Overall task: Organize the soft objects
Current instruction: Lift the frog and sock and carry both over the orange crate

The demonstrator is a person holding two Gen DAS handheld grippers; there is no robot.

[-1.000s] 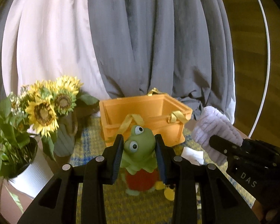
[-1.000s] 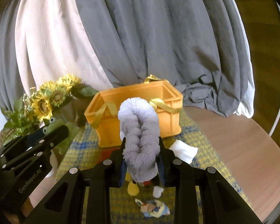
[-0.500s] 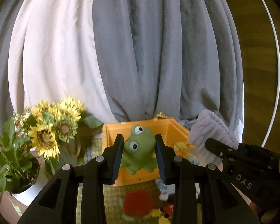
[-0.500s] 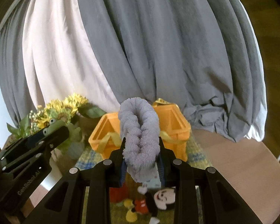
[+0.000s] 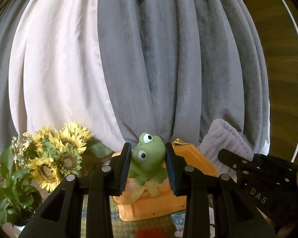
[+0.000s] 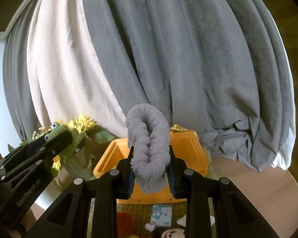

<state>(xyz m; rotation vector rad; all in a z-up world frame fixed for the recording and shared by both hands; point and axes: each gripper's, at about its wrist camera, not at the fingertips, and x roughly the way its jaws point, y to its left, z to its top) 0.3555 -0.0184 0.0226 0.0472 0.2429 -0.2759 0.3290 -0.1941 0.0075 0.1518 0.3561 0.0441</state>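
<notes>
The left gripper (image 5: 148,165) is closed on a green frog toy (image 5: 147,161), pressed between its 2 pads in the lower centre of the left wrist frame. The frog's head with 2 white eyes stands above the pads, and its feet hang below them, in front of the orange crate (image 5: 159,194). The crate sits on a yellow and blue woven mat (image 5: 127,226) and has yellow ribbon handles.

The right gripper (image 6: 150,164) is closed on a folded lilac fluffy towel (image 6: 148,138). The fold rises above the pads in the centre of the right wrist frame, and the towel's lower end hangs in front of the crate's near wall. In the left wrist frame this towel appears at the right, above the right gripper's black body.

A bunch of sunflowers (image 5: 57,152) stands at the lower left, beside a green leafy plant (image 5: 8,188). Grey and pale curtains (image 5: 149,59) fill the upper part of both frames. At the bottom of the right wrist frame, a small card (image 6: 162,215) and a cartoon doll's face (image 6: 173,234) lie on the mat, partly hidden by the fingers.
</notes>
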